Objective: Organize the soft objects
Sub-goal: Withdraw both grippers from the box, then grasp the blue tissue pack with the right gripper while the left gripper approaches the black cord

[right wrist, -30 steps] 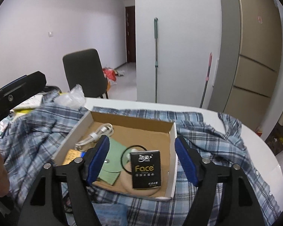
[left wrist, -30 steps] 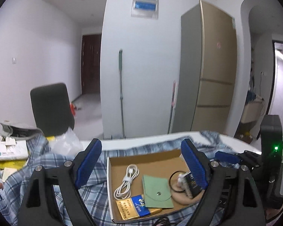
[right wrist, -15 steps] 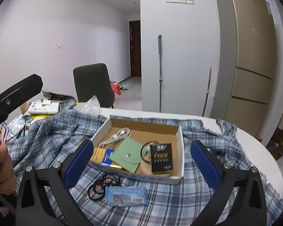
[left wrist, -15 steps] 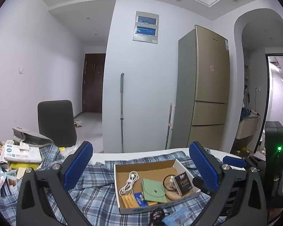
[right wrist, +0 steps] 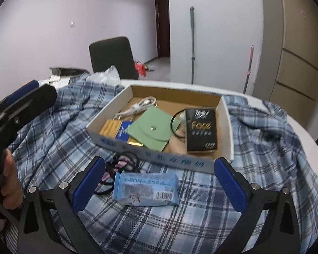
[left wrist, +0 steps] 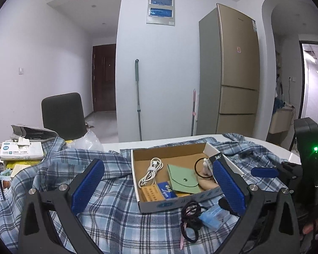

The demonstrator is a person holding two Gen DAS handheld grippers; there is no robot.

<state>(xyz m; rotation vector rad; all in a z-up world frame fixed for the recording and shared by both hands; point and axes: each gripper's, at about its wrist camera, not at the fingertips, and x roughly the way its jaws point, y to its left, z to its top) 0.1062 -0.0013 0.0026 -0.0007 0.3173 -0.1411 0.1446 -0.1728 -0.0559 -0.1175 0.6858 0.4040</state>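
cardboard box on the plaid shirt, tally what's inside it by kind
white charging cable: 1
green snap pouch: 1
black Face pack: 1
black hair tie: 1
blue and gold packet: 1
tan item under the pack, unclear what: 1
Total in the cardboard box: 6

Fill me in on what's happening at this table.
A person holds a claw in each hand over a plaid shirt spread on the table. A cardboard box on the shirt already holds a cable, a green pouch and a black packet. Both claws are wide open and hold nothing; their jaws have just been opening. The right claw hovers around a blue tissue pack beside black hair ties.
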